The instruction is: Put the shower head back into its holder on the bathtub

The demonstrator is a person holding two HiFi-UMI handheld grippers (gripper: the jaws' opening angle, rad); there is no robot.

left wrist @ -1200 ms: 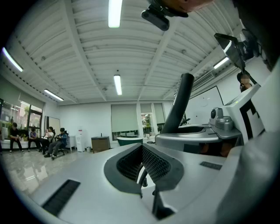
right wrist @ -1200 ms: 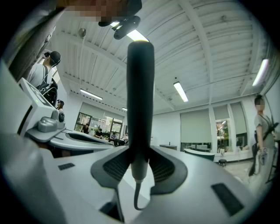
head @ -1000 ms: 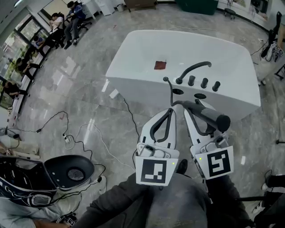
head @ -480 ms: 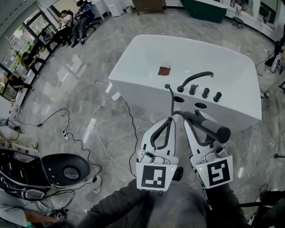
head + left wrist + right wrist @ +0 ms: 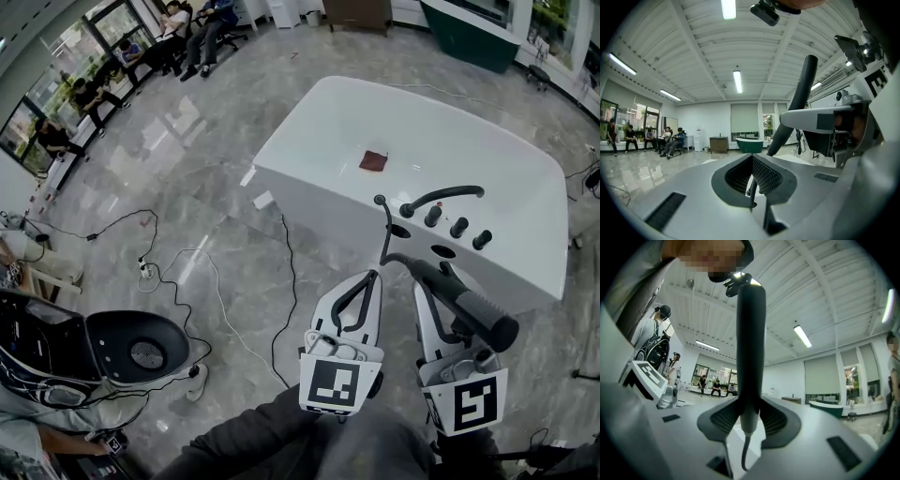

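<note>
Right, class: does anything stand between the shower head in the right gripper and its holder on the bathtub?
Nothing visible does. The dark grey shower head in the right gripper hangs short of the white bathtub's ledge. Only its own thin black hose crosses that gap; the ledge's dark oval openings look uncovered.

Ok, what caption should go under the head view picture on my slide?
Right gripper clamps the black shower head near its hose end, in front of the white bathtub.

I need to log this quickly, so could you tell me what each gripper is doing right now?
Left gripper: closed, holding nothing.
Right gripper: closed on the shower head.
</note>
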